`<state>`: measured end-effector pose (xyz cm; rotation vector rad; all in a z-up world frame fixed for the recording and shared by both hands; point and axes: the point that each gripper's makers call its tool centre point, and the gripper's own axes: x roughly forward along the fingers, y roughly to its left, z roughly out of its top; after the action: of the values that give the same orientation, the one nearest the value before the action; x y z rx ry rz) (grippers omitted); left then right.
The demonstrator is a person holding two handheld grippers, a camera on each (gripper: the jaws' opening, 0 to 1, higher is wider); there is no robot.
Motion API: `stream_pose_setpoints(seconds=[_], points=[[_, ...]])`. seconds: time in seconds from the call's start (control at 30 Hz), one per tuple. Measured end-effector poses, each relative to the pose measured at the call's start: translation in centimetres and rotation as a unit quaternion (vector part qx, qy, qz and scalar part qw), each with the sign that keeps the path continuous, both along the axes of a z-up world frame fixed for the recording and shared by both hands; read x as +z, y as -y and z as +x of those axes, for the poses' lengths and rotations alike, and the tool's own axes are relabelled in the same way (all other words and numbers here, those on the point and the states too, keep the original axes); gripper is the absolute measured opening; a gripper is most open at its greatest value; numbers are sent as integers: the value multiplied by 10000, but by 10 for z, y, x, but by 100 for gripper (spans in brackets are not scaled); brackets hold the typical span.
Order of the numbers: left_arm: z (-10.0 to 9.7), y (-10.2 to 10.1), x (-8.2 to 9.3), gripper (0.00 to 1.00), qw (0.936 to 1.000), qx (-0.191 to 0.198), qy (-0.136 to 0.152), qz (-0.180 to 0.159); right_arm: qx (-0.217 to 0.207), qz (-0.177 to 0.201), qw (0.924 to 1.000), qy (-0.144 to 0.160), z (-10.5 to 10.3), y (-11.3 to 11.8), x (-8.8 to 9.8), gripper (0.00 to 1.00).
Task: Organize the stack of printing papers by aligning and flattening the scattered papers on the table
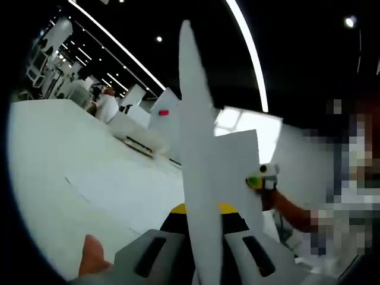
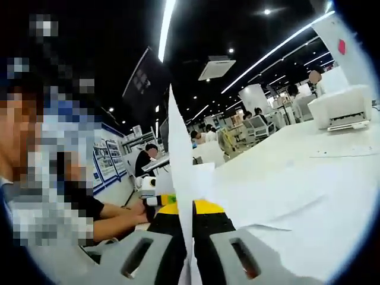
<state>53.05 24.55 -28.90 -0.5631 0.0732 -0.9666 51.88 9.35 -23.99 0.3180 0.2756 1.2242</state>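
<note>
Left gripper (image 1: 205,249) at six o'clock of the left gripper view, clamped on the stack of papers (image 1: 199,178), held upright and edge-on, rising toward twelve. Behind it, a second sheet edge (image 1: 240,166) poking out toward three o'clock, not flush with the rest. At four o'clock, the other gripper (image 1: 261,178) arriving on the far edge of the bundle. Below, at nine to seven o'clock, a loose sheet (image 1: 119,190) lying flat on the white table (image 1: 41,154).

Over to the right gripper view: right gripper (image 2: 191,252) at six o'clock, pinching the same bundle of papers (image 2: 178,178), thin edge climbing to twelve. More sheets (image 2: 279,202) spread on the table surface (image 2: 332,178) from three to five o'clock. A printer (image 2: 341,107) at two o'clock.

Judged progress: bundle gathered and lifted, corners visibly uneven, so squaring left to do, likely a tap on the table, then laying flat. Scattered sheets not yet collected.
</note>
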Motion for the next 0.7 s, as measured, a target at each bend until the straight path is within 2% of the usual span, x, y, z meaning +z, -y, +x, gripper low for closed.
stream_pose_setpoints(seconds=[0.13, 0.2, 0.37, 0.53, 0.7], points=[[2, -1, 1, 6, 10000, 16, -53, -83, 28, -49, 9999, 88, 3, -4, -2, 0], [2, -3, 3, 6, 9995, -11, -167, -269, -29, -77, 9998, 169, 9, -5, -3, 0], [5, -9, 9, 6, 9959, -69, -464, -774, -27, 75, 9999, 97, 15, -11, 0, 0], [2, -9, 14, 6, 9939, -204, -458, -979, 10, 135, 9997, 223, 16, -16, 10, 0], [-1, -5, 17, 6, 9939, -303, -410, -981, 11, 182, 9992, 362, 16, -17, 16, 0]])
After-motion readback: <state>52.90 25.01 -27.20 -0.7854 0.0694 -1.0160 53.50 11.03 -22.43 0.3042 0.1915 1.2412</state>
